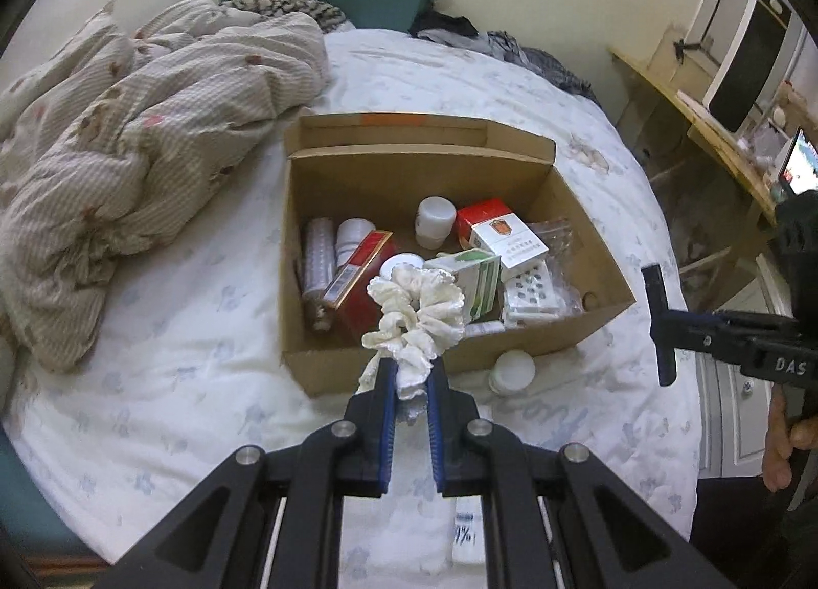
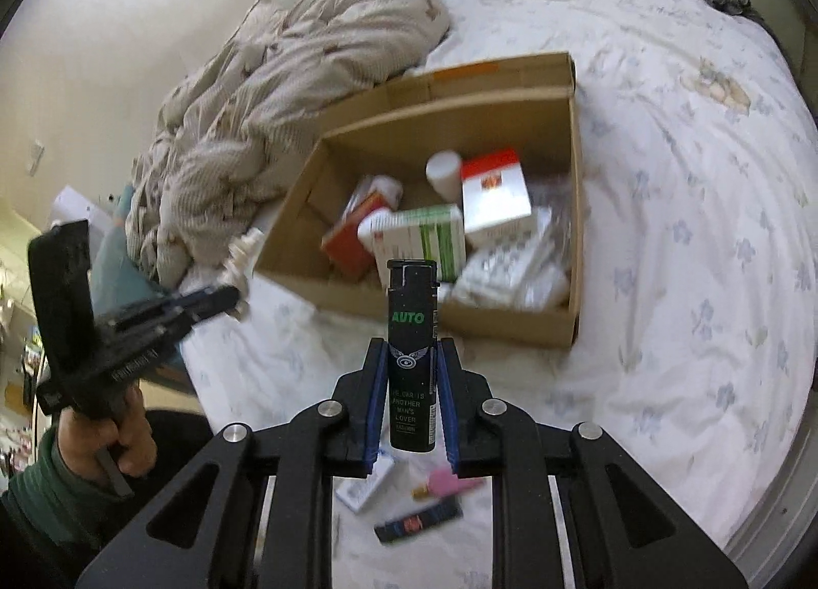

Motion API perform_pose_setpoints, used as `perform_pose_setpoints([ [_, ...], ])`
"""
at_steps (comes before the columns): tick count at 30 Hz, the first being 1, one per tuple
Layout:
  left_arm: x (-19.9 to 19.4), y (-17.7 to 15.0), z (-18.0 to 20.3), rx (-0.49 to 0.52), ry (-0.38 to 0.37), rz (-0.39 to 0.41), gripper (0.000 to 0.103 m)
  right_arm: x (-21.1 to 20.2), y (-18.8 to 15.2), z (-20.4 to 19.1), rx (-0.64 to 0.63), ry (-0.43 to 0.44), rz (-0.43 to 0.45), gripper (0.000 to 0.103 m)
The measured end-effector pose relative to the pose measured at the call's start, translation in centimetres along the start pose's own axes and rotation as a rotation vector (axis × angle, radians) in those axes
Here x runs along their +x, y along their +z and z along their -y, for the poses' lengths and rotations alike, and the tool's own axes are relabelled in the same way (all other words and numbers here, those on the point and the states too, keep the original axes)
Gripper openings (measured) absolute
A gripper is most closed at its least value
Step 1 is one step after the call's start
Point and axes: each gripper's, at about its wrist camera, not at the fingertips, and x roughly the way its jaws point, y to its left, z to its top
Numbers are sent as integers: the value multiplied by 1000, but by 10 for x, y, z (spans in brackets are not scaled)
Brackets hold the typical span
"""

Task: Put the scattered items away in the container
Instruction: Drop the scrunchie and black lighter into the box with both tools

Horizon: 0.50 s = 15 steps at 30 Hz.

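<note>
White bedding with a faint blue flower print covers the bed (image 1: 511, 77), and a crumpled striped duvet (image 1: 153, 129) is heaped toward its far left corner. An open cardboard box (image 1: 327, 210) is set near the middle of the bed, already filled with medicine boxes (image 1: 480, 277), a red-and-white carton (image 1: 501, 231), white bottles (image 1: 434, 218) and blister packs (image 1: 531, 290).

A cream scrunchie (image 1: 419, 318) is pinched between the narrowed jaws of the left gripper (image 1: 410, 384) and held in the air before the box's near wall. A black lighter (image 2: 411, 348) is clamped upright in the right gripper (image 2: 411, 374), also short of the box's near edge.

One white bottle (image 1: 511, 371) lies on the bedding against the near wall of the box. A pink lighter (image 2: 450, 481), a dark lighter (image 2: 419, 522) and a small white packet (image 2: 365, 486) are scattered near the bed's near edge.
</note>
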Motion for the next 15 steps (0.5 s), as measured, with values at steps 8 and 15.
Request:
perform_pose_setpoints([
  [8, 33, 35, 13, 66, 14, 21, 11, 26, 40, 1, 28, -60, 40, 20],
  [15, 77, 37, 4, 9, -7, -54, 11, 61, 49, 21, 83, -124, 33, 20],
])
